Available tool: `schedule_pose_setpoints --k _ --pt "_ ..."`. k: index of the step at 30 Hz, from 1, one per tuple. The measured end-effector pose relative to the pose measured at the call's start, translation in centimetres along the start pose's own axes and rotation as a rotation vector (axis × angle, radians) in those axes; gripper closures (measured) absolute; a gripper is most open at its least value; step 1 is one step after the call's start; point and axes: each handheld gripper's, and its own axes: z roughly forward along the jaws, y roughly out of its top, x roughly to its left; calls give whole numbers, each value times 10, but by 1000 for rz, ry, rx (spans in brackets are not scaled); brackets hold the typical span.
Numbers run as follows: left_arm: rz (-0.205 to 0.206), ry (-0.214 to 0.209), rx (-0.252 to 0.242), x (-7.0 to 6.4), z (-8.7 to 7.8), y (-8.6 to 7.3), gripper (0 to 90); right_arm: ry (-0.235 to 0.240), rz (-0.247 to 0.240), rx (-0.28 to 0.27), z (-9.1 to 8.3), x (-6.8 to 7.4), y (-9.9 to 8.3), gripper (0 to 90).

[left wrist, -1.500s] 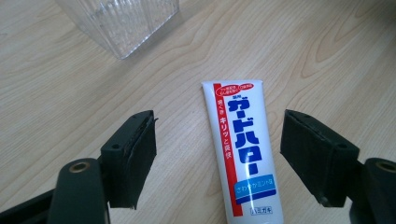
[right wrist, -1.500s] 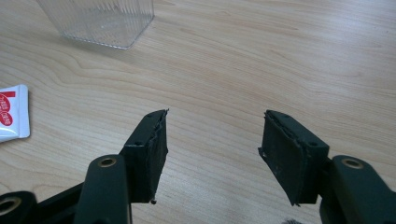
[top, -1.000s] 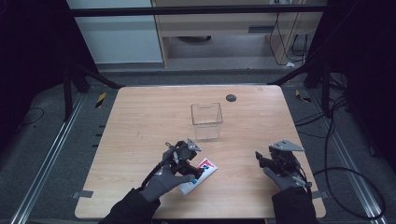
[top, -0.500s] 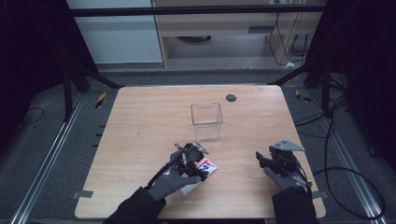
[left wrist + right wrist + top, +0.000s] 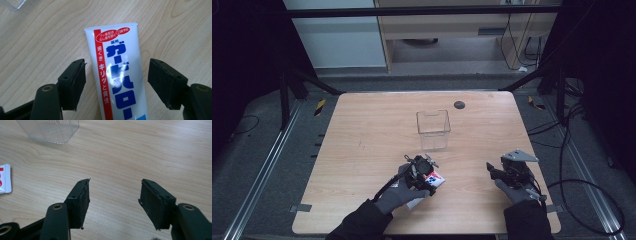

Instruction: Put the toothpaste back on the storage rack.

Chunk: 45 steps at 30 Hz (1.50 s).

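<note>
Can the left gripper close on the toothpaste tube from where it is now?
Probably yes: the left gripper is open with its fingers on either side of the toothpaste tube, which lies flat on the table with nothing between.

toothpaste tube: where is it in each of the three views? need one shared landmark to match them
High view: toothpaste tube lies low centre, at the left gripper.
Left gripper view: centre, between the open jaws, crimped end up.
Right gripper view: a sliver at the left edge.
Shared landmark: clear plastic box, top left in both gripper views.

Both grippers' fingers point(image 5: 73, 85) spread wide.
</note>
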Motion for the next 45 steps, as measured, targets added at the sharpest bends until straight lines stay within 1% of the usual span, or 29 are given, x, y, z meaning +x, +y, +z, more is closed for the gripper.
schedule_pose_setpoints --k 4,6,11,15,20,29,30,33,36,39,45 --pt "-7 -11 16 2 5 1 316 1 -2 3 0 0 0 406" --pt "-12 -26 21 3 7 1 323 2 -5 3 1 0 0 408" --pt "-8 -35 40 3 11 1 346 -2 -2 3 0 0 0 410" --pt "-19 -49 56 4 13 2 356 1 -6 4 1 0 0 411" --pt "-11 -36 70 3 13 4 364 -1 -5 4 1 0 0 411" --pt "-36 -40 69 4 12 3 413 -3 -2 0 0 -1 0 414" --pt "-46 -47 70 4 11 3 426 -3 -3 0 0 -1 0 415" --pt "-54 -67 74 6 10 3 488 -3 -2 0 0 -1 0 417" --pt "-60 -77 64 7 6 2 558 -3 -6 0 0 -2 0 419" --pt "-51 -81 55 6 1 1 641 -3 0 -1 -1 -2 0 420" --pt "-47 -78 33 5 -4 -4 700 -1 2 0 -2 -3 0 423"
